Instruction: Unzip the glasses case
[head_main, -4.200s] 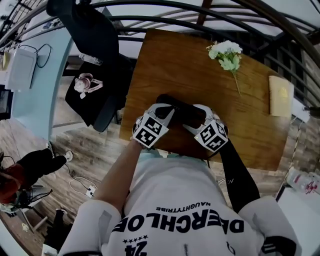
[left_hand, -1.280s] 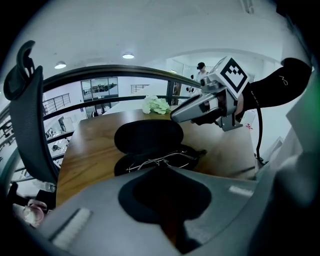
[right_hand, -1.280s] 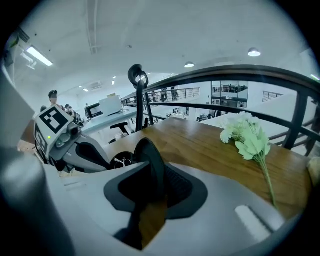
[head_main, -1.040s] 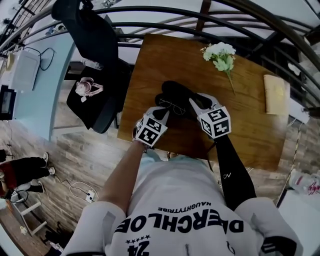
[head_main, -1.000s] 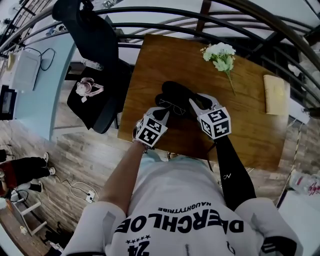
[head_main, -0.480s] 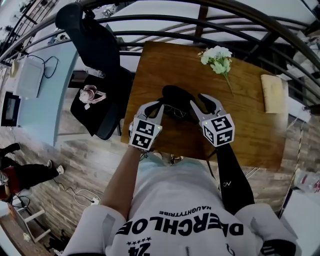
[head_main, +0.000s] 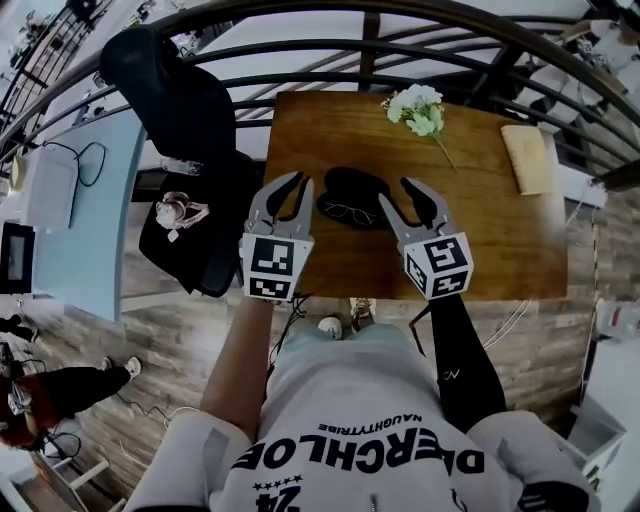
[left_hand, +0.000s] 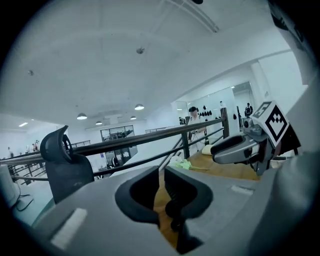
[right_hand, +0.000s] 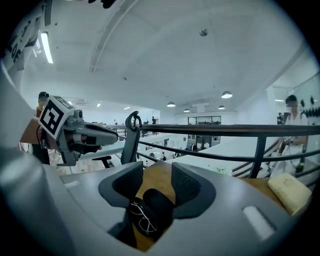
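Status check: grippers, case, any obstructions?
Left gripper open, empty. Right gripper open, jaws just been opening, empty. Glasses case unzipped, lying open on table, glasses inside. Nothing in the way.

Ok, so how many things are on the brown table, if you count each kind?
Black glasses case, open: 1
Pair of glasses, lying in the case: 1
Bunch of white flowers: 1
Beige pad: 1
Total on the table: 4
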